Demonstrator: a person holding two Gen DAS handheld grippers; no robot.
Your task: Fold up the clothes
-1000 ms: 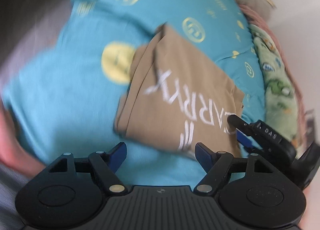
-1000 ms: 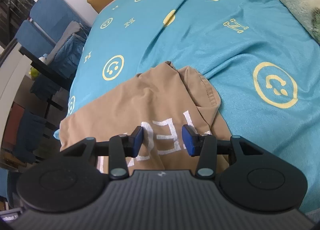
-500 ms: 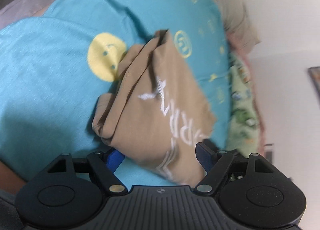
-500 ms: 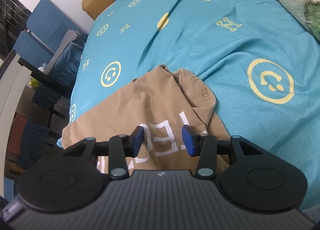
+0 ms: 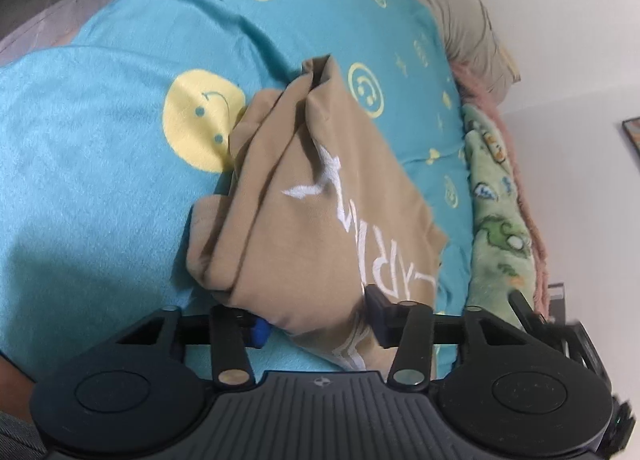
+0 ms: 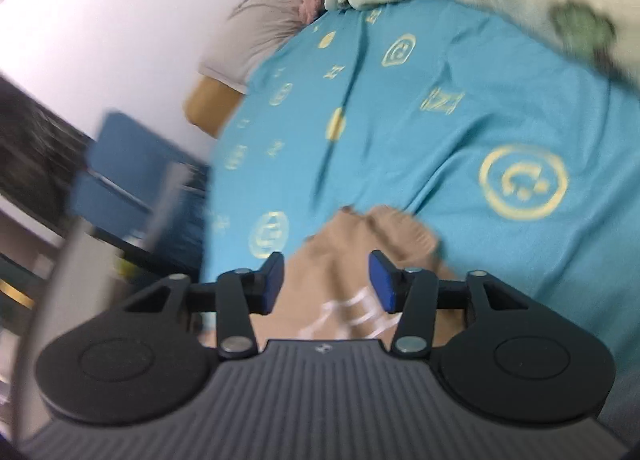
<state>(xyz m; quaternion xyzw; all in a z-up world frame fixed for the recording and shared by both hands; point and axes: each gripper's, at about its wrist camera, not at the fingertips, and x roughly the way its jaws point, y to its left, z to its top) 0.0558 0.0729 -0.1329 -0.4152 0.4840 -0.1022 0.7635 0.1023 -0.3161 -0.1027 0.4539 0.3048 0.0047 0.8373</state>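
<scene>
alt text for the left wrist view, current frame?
A partly folded tan shirt with white lettering lies bunched on a teal smiley-print bedsheet, its near edge between the open fingers of the left gripper. A green patterned blanket runs along the bed's right side by a white wall.

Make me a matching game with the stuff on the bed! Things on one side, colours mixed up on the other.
Things:
1. shirt with white letters
2. bedsheet with smiley faces
3. fuzzy blanket with cartoon animals
4. pillow by the wall

Colours:
A. pale green
B. grey-beige
C. tan
D. turquoise

Pairs: 1-C, 2-D, 3-A, 4-B
</scene>
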